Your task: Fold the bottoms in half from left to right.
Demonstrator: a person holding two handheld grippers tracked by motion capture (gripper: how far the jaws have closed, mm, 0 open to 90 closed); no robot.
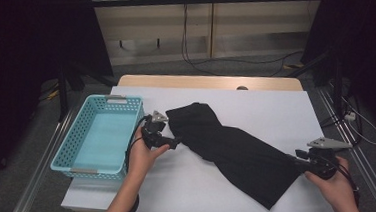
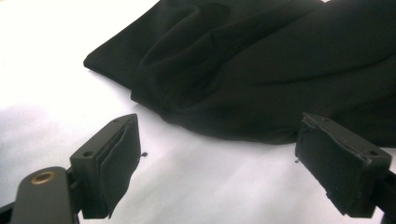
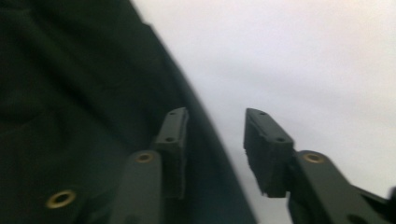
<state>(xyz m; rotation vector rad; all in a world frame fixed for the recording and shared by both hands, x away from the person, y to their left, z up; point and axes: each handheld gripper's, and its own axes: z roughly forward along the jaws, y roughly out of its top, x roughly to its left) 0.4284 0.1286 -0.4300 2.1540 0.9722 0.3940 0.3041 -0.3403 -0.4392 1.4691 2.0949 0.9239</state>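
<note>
Black garment [image 1: 233,152] is spread betw. both; left hand-held gripper [image 2: 217,156] is held wide apart just short of it, right hand-held gripper [image 3: 215,149] parted over its edge, nothing clamped

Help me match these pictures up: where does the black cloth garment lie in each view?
High view: black cloth garment runs diagonally across the white table, from centre to lower right.
Left gripper view: it fills the upper half, beyond the open jaws.
Right gripper view: it covers the left side.
Shared landmark: the white table.
</note>
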